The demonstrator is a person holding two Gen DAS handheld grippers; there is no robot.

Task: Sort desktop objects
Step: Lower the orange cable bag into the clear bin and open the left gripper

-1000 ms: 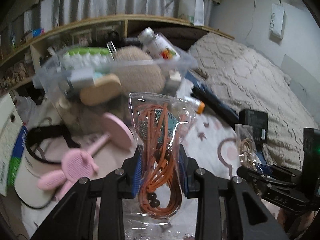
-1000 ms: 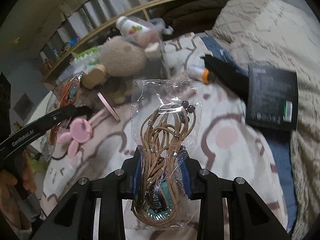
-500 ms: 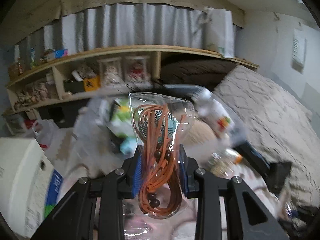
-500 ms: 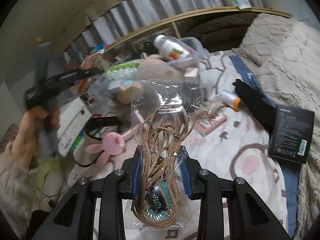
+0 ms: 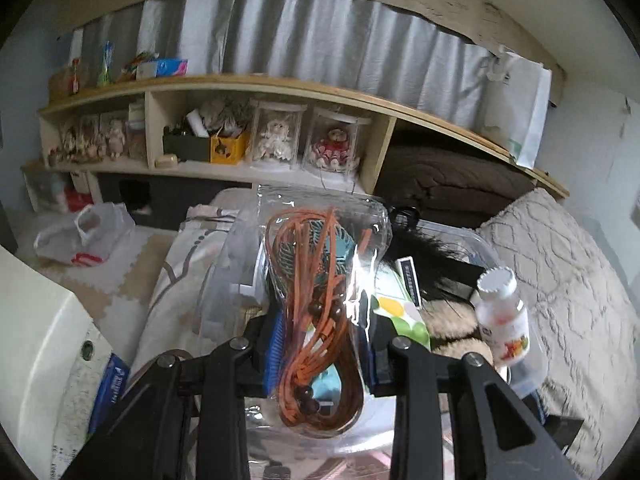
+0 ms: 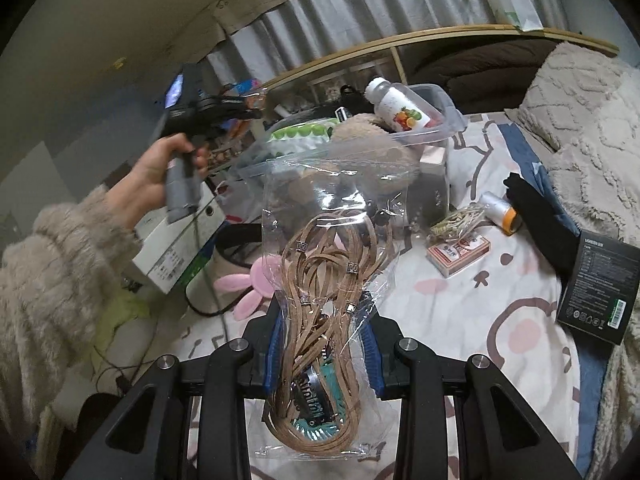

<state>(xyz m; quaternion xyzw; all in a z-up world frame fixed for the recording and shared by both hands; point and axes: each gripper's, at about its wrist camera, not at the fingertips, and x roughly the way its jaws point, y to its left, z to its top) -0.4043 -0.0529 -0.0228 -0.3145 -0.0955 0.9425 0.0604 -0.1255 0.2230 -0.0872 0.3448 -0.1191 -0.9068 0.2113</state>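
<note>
Overhead, clear bin — vitamin bottle, plush.

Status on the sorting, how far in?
Done: the clear bin already holds a bottle and a plush toy. In hand: each hand-held gripper grips a bagged cord, orange left, tan right. Left on the bed: card box, black box, pink brush.

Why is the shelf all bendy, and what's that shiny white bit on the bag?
Left wrist view: the fisheye lens curves the long wooden shelf, and light glares off the clear plastic bag of orange cords. Right wrist view: the black left tool looks slightly blurred.
</note>
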